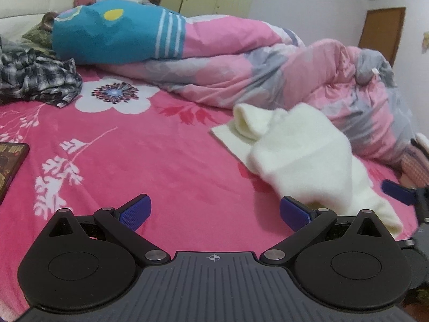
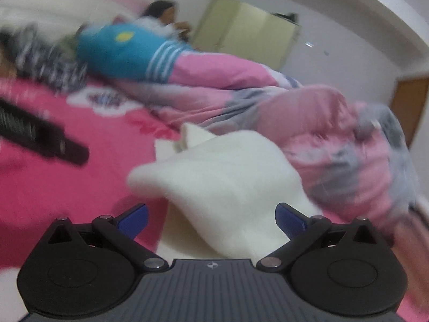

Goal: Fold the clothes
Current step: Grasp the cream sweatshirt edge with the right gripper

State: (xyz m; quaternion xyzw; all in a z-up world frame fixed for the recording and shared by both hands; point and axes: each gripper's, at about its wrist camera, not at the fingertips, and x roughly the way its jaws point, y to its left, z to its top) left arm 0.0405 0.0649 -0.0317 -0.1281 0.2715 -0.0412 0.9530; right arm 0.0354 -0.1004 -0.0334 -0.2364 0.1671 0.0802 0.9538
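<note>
**White fleece piece, both sets of fingers open**

My left gripper (image 1: 215, 212) has its fingers spread wide, nothing between them, over the pink bedsheet (image 1: 150, 155). My right gripper (image 2: 211, 221) is spread too; the white garment (image 2: 225, 171) bulges up between its fingers, but neither pad looks to be pinching it.

Garment sits ahead-right of my left fingers, directly ahead of my right ones, partly bunched, a flat flap beyond, up against the rumpled quilt (image 1: 295, 75).

Handling, my guess: light, soft, fuzzy knit, floppy, won't hold a crease. Take it at an edge or corner, not the bulge.

Plaid shirt (image 1: 37, 77) lies far ahead-left. Dark book (image 1: 10, 166) at my left: its print isn't readable. Right view is blurred.
</note>
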